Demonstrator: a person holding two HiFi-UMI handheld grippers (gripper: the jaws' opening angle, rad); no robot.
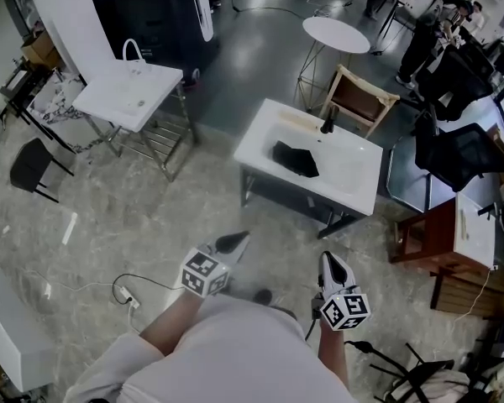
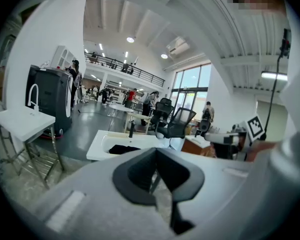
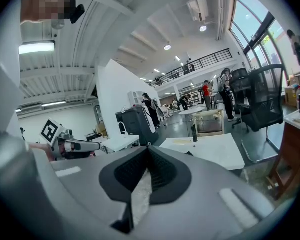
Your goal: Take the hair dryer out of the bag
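Two tools were in frame, both held close to the body and well apart from the work. The left hand-held gripper (image 1: 235, 243) had its jaws closed together with nothing between them. The right hand-held gripper (image 1: 328, 259) was likewise closed and empty. The black bag (image 1: 296, 159) lay slumped in the recessed top of the white counter (image 1: 357, 175), across a stretch of floor from the person. A dark upright fitting (image 1: 328, 122) stood at the counter's far edge, near the bag but not touching it. The hair dryer was not visible in any view and was judged to be inside the bag. Step in hand, as judged: approach, with no part of the removal done. The next move would call for closing the gap to the counter and opening the jaws. One gripper could then pin or spread the bag's mouth while the other reached in; the mouth's position could not be made out. Writing: none legible. Only a square black-and-white marker (image 1: 203, 274) pattern showed on each gripper's cube; no brand or label was readable.
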